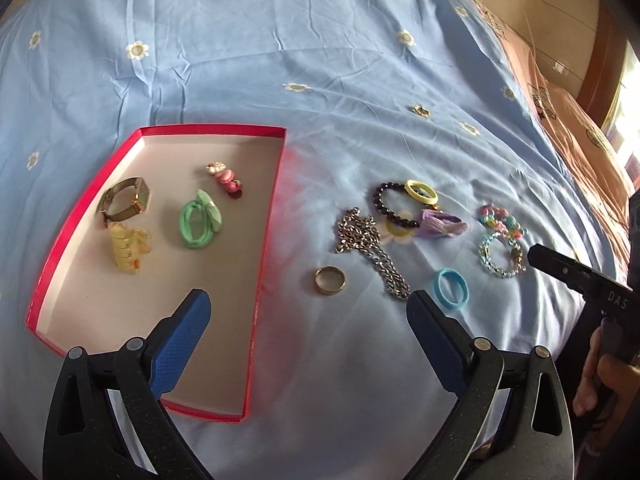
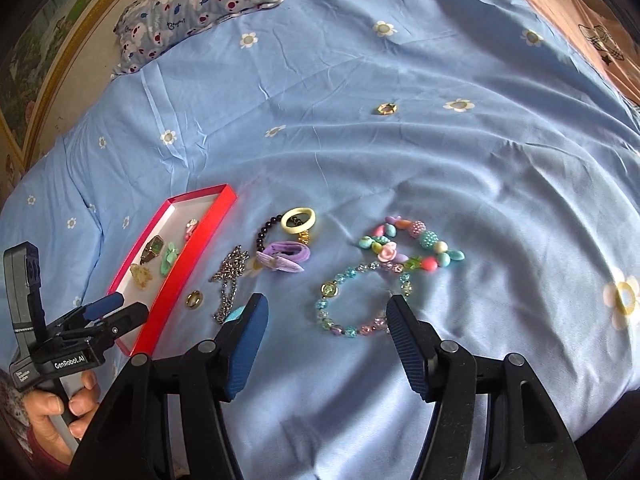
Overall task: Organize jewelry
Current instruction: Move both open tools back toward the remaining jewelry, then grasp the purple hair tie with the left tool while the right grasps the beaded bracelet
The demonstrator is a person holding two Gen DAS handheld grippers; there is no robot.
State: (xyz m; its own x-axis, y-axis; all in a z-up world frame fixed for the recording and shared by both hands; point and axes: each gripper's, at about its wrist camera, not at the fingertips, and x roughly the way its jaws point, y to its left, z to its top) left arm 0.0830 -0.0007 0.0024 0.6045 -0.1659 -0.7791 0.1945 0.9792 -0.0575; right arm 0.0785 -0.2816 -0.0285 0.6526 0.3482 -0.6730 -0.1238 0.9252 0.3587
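Both grippers, left (image 1: 308, 316) and right (image 2: 326, 316), gape wide, holding nothing. Four pieces lie in the red box (image 1: 200, 130); bracelets (image 2: 360, 304), chain (image 1: 368, 248) and rings (image 1: 329, 280) lie beside it on the bedsheet (image 1: 280, 40).

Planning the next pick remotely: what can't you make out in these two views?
- Blue ring: right wrist view, mostly behind the right gripper finger; clear in the left view.
- Red box contents: right view, the near wall hides part.
- Small gold piece far up the bedsheet: too small to identify.
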